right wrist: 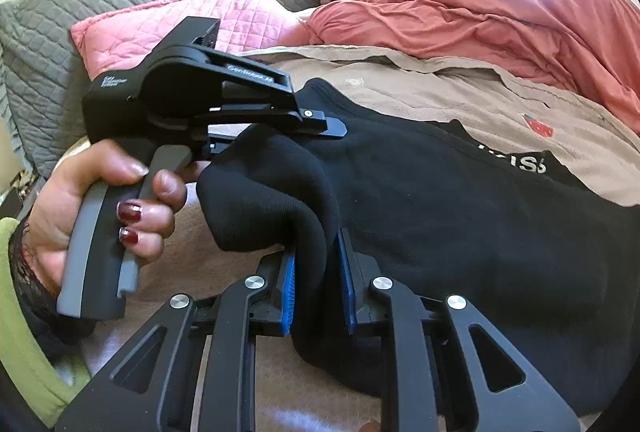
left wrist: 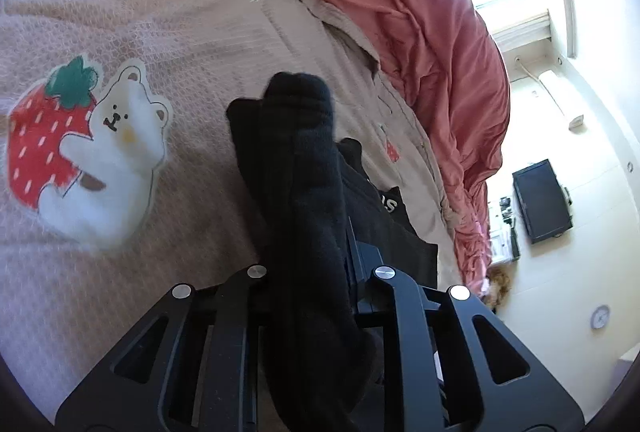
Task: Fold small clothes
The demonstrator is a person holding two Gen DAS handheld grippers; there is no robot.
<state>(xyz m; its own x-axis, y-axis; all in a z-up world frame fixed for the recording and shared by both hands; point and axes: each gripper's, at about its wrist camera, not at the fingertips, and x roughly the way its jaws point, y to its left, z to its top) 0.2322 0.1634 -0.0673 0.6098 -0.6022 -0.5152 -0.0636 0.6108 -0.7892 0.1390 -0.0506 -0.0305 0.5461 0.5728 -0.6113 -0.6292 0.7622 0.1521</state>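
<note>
Folding step: we judge we are partway through a fold, with one edge of the black garment (right wrist: pixel 460 216) lifted off the bed (left wrist: pixel 120 252) by both claws.
Left claw (right wrist: pixel 280 139): pinching a bunched black fold of the garment; in its own view the cloth fills the gap, so the fingers are hidden there.
Right claw (right wrist: pixel 318 292): pressed onto a thick fold of the same garment, its blue pads (right wrist: pixel 289 292) touching cloth on both sides.
Hand (right wrist: pixel 100 207): the person's left hand squeezes the left claw's handle, at the left of the right wrist view.
Where the garment is: it lies on the tan blanket with its strawberry-and-bear print (left wrist: pixel 88 147), its near-left edge raised between the two claws, which sit close together.
Long axis: it appears to run from near left to far right across the right wrist view.
Pointing: the band with white lettering (right wrist: pixel 516 161) lies toward the far right; we cannot tell which end of the garment that is.
Beyond it: a rumpled red duvet (right wrist: pixel 500 15) and a pink pillow (right wrist: pixel 180 15) lie farther off.
Next move, our judgement: carry the lifted edge across the flat part, keep both grips level, lay it down square, then release.
Risk: the thick bunch may slip or land creased.
</note>
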